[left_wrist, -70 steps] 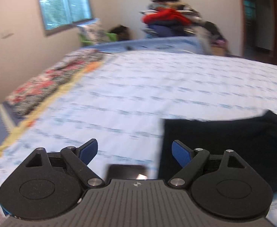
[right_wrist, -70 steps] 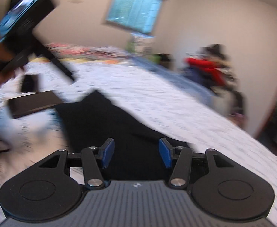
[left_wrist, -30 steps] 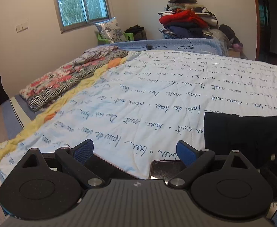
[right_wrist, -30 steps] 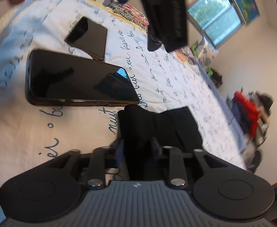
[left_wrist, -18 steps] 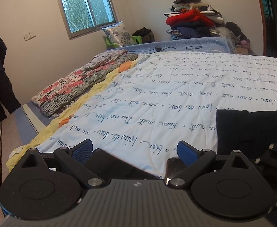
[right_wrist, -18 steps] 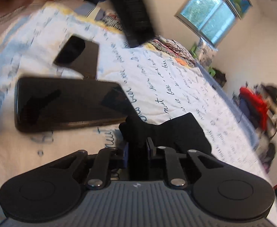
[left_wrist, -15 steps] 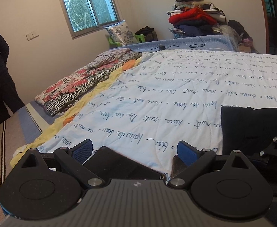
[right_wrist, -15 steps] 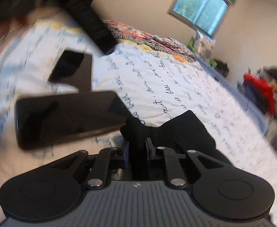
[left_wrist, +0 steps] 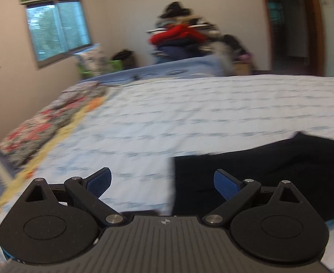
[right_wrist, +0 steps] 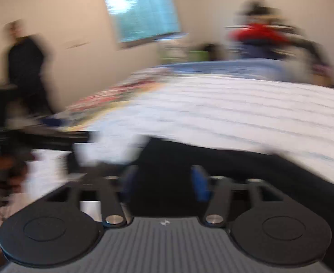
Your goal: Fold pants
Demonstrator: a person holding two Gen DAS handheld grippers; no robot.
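The black pants (left_wrist: 269,170) lie folded on the white bedsheet with blue writing (left_wrist: 189,118). Their left edge runs between the fingers of my left gripper (left_wrist: 162,183), which hovers open above it with nothing in its blue pads (left_wrist: 226,184). The right wrist view is heavily blurred. There my right gripper (right_wrist: 164,183) is over the pants (right_wrist: 246,166) with its jaws opening and no cloth pinched between them. The left gripper's dark body and the hand that holds it (right_wrist: 9,170) show at the left edge.
A floral blanket (left_wrist: 41,125) lies along the bed's left side. A pile of clothes with a red garment (left_wrist: 180,36) stands beyond the far end, and a doorway (left_wrist: 287,22) is at the right. A person in dark clothes (right_wrist: 25,68) stands by the wall under the window.
My right gripper let go of the pinched fold, rolled upright and pulled up and back. My left gripper moved right over the pants' edge. The two phones have left both views.
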